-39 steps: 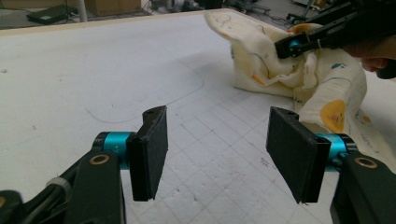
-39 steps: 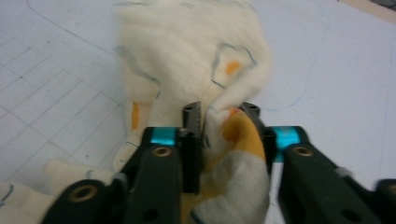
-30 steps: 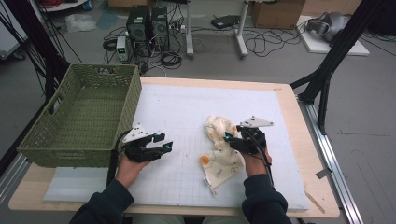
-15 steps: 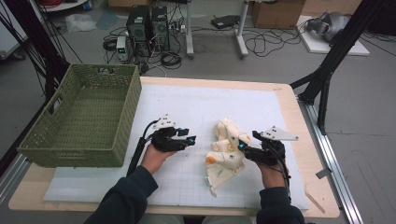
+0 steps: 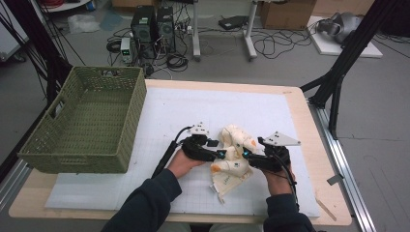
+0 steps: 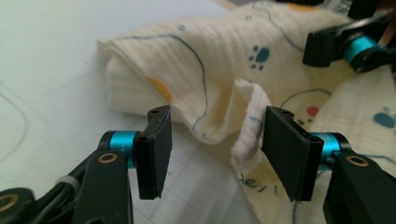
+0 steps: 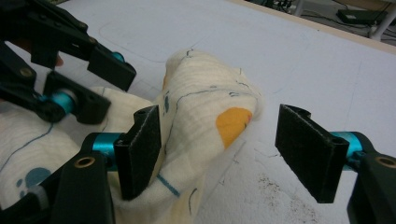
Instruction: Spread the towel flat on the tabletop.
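A crumpled cream cloth (image 5: 233, 157) with paw prints and orange spots lies on the white mat (image 5: 145, 145) near the front of the bench (image 5: 309, 193), right of the green basket (image 5: 82, 123) and well apart from it. Both claws flank it, the left claw (image 5: 220, 154) from the cloth's left, the right claw (image 5: 245, 153) from its right.

In the left gripper view the left claw (image 6: 212, 149) is spread, its jaws standing either side of a raised fold of the cloth (image 6: 224, 102). The fold's frayed edge looks to brush the inner face of one pad, but nothing is pinched yet. In the right gripper view the right claw (image 7: 229, 149) is also spread wide. One pad touches or nearly touches a bunched hump of cloth (image 7: 205, 121), the other stands clear of it over bare mat.

As I judge it, the work is at its start: the cloth is still a loose heap, neither spread flat nor folded, and it is not in the basket, which holds nothing that I can see. What is done is only the approach. Left to do are closing both claws on the fabric, lifting or pulling it out, and whatever follows, be it smoothing, folding or carrying it to the basket.
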The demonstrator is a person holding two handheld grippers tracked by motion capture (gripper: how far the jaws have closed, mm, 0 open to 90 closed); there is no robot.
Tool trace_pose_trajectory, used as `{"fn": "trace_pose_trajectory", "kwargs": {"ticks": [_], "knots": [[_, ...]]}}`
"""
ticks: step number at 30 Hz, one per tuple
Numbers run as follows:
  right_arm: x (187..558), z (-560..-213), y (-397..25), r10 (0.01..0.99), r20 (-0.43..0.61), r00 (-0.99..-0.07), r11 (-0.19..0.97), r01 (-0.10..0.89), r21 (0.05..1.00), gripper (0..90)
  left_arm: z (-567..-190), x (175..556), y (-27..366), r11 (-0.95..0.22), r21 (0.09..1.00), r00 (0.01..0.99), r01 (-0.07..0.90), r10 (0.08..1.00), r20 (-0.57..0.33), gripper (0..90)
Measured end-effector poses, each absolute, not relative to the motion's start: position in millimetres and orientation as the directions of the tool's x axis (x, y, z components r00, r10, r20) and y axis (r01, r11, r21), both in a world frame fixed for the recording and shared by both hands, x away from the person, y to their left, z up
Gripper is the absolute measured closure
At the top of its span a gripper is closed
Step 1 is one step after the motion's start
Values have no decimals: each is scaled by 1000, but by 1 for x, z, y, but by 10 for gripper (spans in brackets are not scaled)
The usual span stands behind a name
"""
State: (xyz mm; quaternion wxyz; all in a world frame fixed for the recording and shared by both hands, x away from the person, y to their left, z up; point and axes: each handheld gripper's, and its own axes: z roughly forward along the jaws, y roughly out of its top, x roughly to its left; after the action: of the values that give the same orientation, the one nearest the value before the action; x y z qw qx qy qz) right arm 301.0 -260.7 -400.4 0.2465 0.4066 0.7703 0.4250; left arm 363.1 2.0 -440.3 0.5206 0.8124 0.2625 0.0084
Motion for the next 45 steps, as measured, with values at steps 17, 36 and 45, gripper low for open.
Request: {"fn": "trace_pose_trajectory", "kwargs": {"ticks": [17,36,45], "knots": [[301,-397,-259,821,15,-571,261,399,879,297,-417,339,91,-383,866,832,322,550,-66,857],[341,-428,-234,820,31,-572,361,557,748,486,-417,308,158,-364,847,696,388,718,-10,856],[336,-435,-227,790,-46,-612,489,582,650,868,-420,313,155,-348,847,680,401,733,-22,854]]}}
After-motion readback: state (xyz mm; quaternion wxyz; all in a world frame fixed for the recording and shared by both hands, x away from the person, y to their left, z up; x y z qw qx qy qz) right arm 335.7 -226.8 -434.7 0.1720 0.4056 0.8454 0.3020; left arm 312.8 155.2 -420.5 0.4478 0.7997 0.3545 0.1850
